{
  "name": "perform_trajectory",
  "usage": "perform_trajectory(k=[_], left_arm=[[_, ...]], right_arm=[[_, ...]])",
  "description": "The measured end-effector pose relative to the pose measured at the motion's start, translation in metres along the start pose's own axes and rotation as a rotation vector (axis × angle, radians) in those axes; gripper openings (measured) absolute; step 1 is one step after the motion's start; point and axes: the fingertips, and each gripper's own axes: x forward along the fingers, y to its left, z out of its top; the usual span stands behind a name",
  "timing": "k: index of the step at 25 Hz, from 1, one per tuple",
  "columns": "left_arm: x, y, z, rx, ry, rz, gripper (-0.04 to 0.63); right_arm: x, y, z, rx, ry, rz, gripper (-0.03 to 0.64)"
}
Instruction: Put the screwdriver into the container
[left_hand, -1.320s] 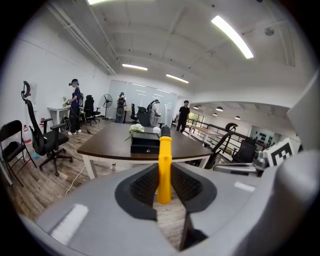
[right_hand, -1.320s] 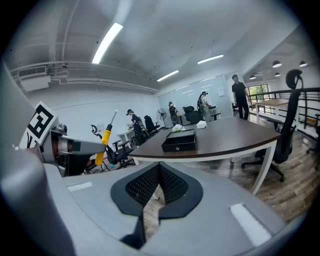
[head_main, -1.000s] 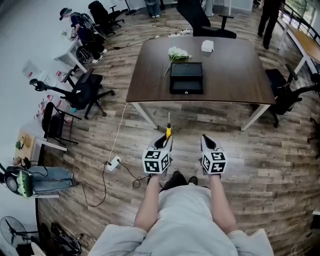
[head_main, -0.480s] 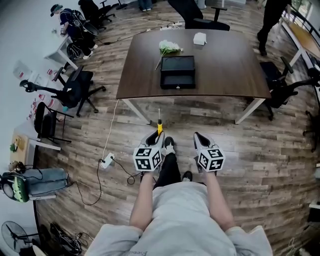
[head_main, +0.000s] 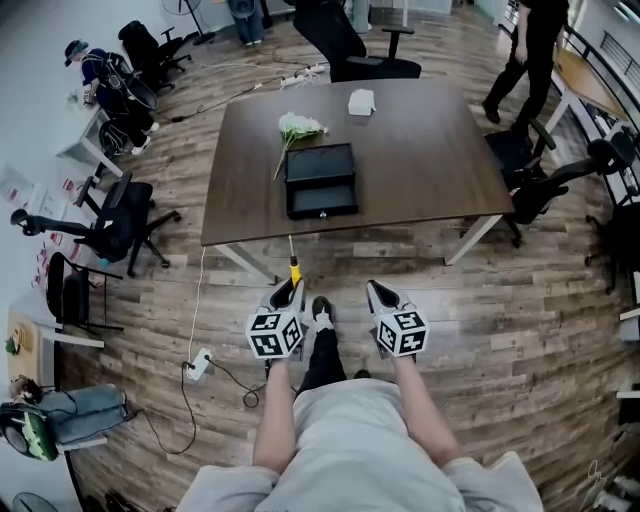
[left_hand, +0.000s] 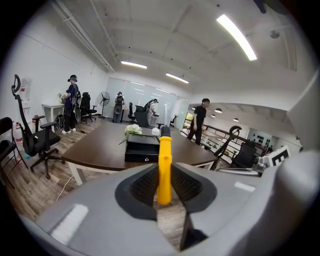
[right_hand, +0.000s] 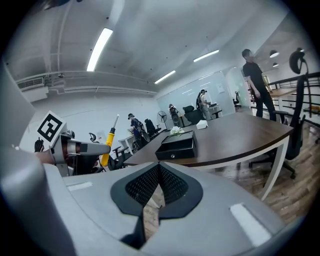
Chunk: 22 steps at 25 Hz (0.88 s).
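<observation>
My left gripper (head_main: 289, 291) is shut on the yellow handle of the screwdriver (head_main: 294, 266), whose metal shaft points ahead toward the table. In the left gripper view the handle (left_hand: 164, 165) stands upright between the pads of the gripper (left_hand: 164, 176). The container, a black open box (head_main: 320, 180), lies on the dark table (head_main: 420, 170), ahead of both grippers and apart from them. The right gripper (head_main: 379, 296) is held beside the left one above the floor; its jaws (right_hand: 159, 172) are shut on nothing. The right gripper view shows the box (right_hand: 176, 146) and the held screwdriver (right_hand: 107, 145).
White flowers (head_main: 298, 127) lie behind the box and a small white box (head_main: 361, 101) sits further back. Office chairs (head_main: 118, 222) stand to the left, another chair (head_main: 350, 50) beyond the table. A person (head_main: 525, 55) walks at the far right. A power strip (head_main: 198, 362) and cable lie on the floor.
The person carrying the grippers has walked toward the table, which now appears nearer and further left in view. Both grippers keep their hold and spacing.
</observation>
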Motion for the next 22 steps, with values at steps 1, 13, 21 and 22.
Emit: perform_trajectory(k=[1,13,21,22], left_arm=[[0.008,0.003,0.003,-0.001,0.005,-0.005,0.133],[0.125,0.035,0.093,0.029,-0.009,-0.109,0.133],[0.199,0.052,0.128,0.059,0.039,-0.166,0.133],[0.207,0.054,0.135,0.067,0.042,-0.174,0.133]], right_arm=[[0.006,-0.006,0.004,0.01,-0.009,-0.008,0.002],[0.099,-0.055,0.058,0.045,-0.037,-0.094,0.002],[0.148,-0.09,0.092,0.076,-0.045,-0.167,0.002],[0.154,-0.092,0.096,0.08,-0.049,-0.175,0.002]])
